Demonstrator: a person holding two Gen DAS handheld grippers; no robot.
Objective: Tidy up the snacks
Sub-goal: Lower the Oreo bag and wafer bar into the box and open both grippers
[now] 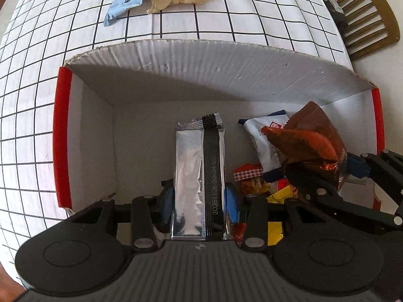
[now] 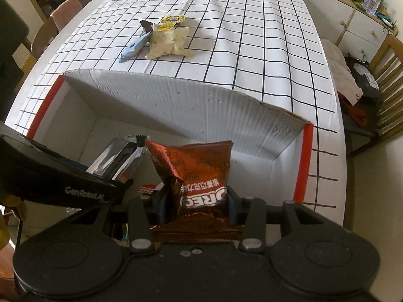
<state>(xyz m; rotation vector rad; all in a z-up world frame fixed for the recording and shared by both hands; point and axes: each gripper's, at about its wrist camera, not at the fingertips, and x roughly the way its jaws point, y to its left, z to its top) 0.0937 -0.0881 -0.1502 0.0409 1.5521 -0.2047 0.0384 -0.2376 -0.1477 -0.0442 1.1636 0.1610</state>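
Holding both snacks over the cardboard box (image 1: 226,75): left gripper (image 1: 199,201) clamps the silver bar (image 1: 191,176), right gripper (image 2: 196,209) pinches the Oreo bag (image 2: 201,176). Both hands crowd the box's right end, so they could bump, or the bag could land crooked on the snack pile (image 1: 259,183) there.

Both wrist views close above the box (image 1: 201,80) — left straight down, right slanted — sharing its interior and counter (image 2: 252,37).

silver packet (image 1: 199,176) clamped over open box (image 1: 176,58).
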